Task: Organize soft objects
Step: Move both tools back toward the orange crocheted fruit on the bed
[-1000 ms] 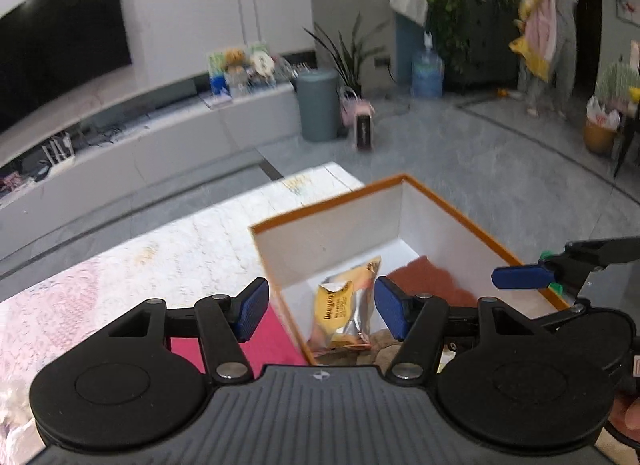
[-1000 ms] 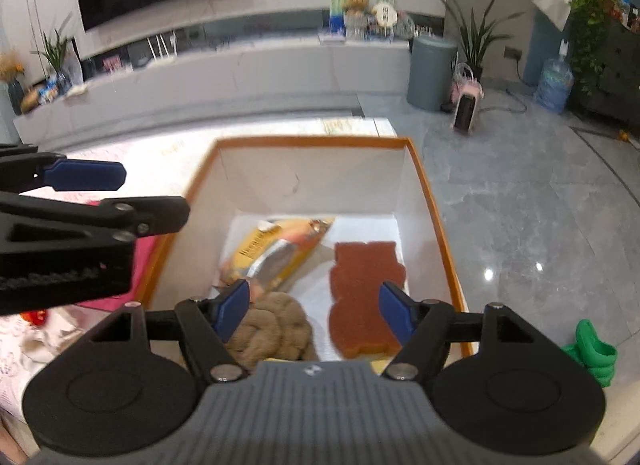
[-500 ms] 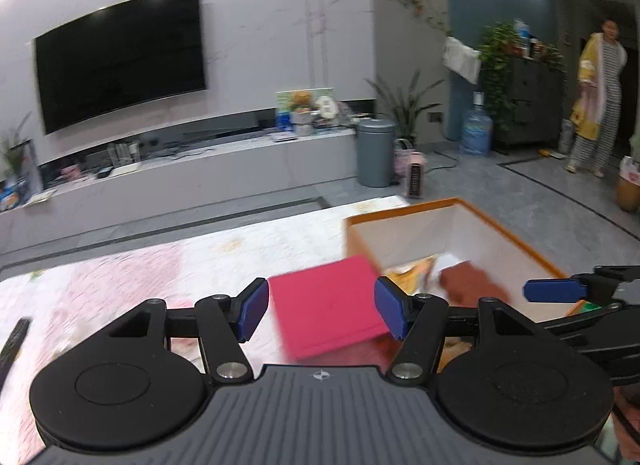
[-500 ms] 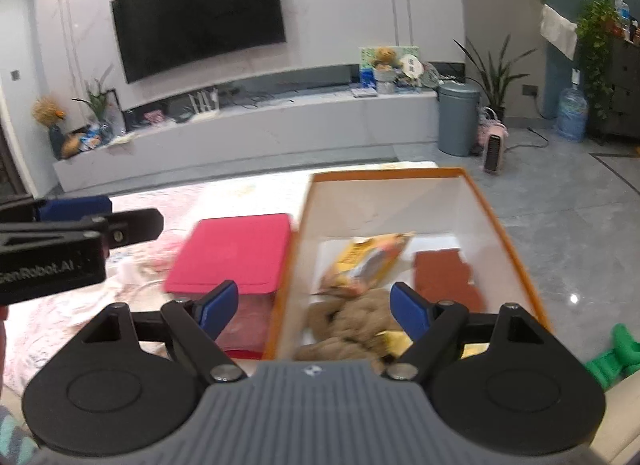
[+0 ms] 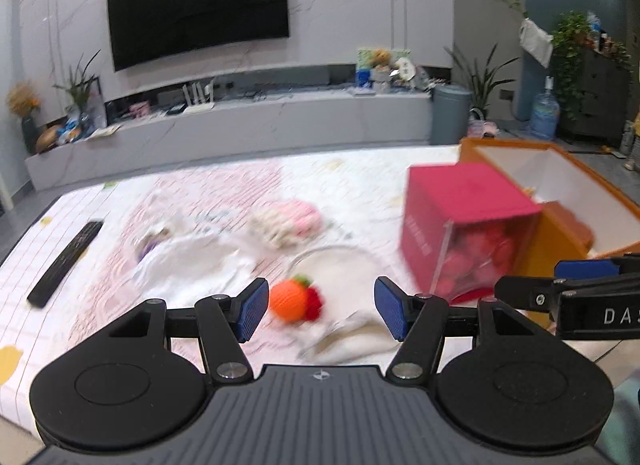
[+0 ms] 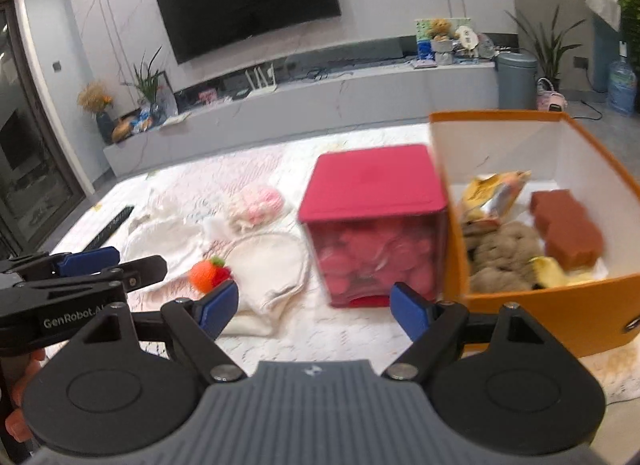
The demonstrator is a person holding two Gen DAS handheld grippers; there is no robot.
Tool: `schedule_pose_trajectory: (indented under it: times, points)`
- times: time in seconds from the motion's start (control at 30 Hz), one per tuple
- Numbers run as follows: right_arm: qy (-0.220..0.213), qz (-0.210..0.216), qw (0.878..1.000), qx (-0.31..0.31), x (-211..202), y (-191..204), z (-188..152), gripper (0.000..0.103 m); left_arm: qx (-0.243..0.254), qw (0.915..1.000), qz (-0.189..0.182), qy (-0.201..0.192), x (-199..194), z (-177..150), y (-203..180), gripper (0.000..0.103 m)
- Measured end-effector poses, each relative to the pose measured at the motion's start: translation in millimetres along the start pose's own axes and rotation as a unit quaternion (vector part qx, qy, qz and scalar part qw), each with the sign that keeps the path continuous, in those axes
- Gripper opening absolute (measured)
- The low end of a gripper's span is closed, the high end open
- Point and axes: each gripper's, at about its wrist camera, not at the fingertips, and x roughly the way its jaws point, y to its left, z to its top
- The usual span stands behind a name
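Observation:
An orange box with white inner walls stands at the table's right; inside lie a brown sponge, a tan knitted toy and a yellow snack pack. On the patterned cloth lie an orange knitted ball with a red part, also in the right wrist view, a pink-and-cream plush, and white fabric pieces with a headband. My left gripper is open and empty just above the ball. My right gripper is open and empty before the red box.
A red box with a clear front stands against the orange box's left wall; it also shows in the left wrist view. A black remote lies at the table's left. A TV wall and low cabinet are behind.
Both grippers have swung left, away from over the orange box, toward the cloth with the loose soft things. Both stay open and empty.

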Motion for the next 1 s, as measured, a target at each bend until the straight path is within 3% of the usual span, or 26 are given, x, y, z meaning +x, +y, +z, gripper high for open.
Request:
schedule_pose_trajectory:
  times: [0.27, 0.47, 0.83, 1.0]
  points:
    - [0.039, -0.006, 0.999, -0.034, 44.2, 36.1, -13.6, 0.082, -0.035, 0.9982, 0.002, 0.048, 14.2, -19.6, 35.7, 0.072]
    - [0.044, -0.011, 0.996, -0.072, 68.9, 57.3, -13.0, 0.080, -0.010, 0.9987, 0.005, 0.050, 23.3, -13.9, 41.3, 0.066]
    - [0.025, 0.003, 0.995, -0.101, 104.5, 67.5, -3.3, 0.075, -0.019, 0.9968, -0.037, 0.068, 58.7, -3.4, 69.3, 0.066]
    - [0.025, 0.004, 0.993, -0.113, 120.2, 69.0, -13.9, 0.066, -0.006, 0.9961, -0.056, 0.068, 70.8, -12.3, 67.7, 0.067]
